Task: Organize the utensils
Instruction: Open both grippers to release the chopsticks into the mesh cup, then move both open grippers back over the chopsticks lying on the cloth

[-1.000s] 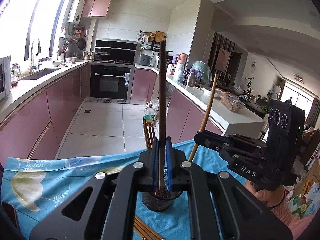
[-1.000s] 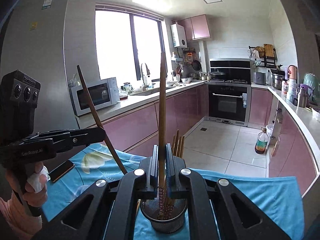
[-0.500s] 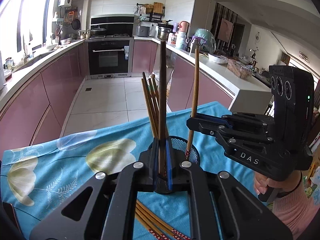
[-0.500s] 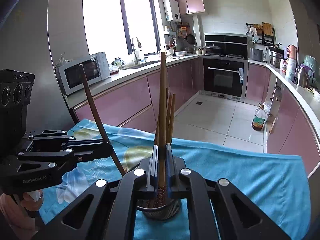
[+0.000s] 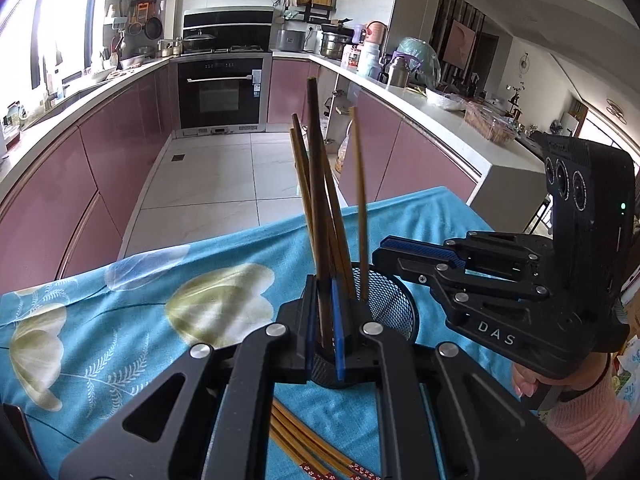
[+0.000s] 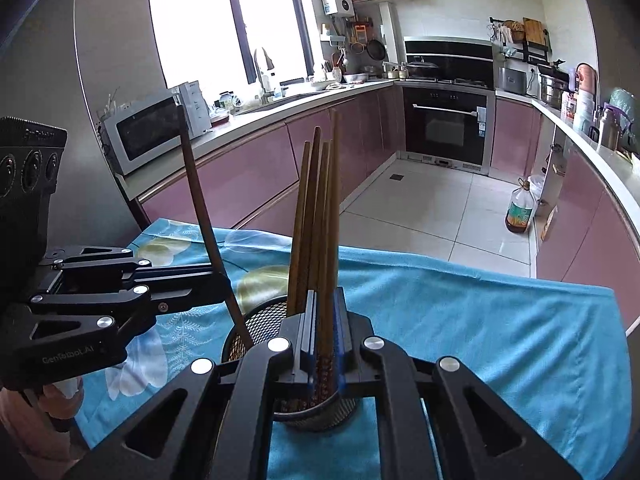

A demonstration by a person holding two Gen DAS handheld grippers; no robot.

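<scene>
With each tool (image 5: 325,332) (image 6: 325,344) clamped on one chopstick (image 5: 318,200) (image 6: 334,216) over the mesh holder (image 5: 394,304), both should release only once tips are inside its rim.

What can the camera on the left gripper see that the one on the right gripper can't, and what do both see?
Only the left wrist view shows loose wooden chopsticks lying on the cloth, and the dining area beyond the counter.

Only the right wrist view shows the silver microwave, the bright window and an oil bottle on the floor.

Both show the black mesh holder of upright chopsticks, the blue floral tablecloth, the black oven, and each gripper's jaws shut on one chopstick.
</scene>
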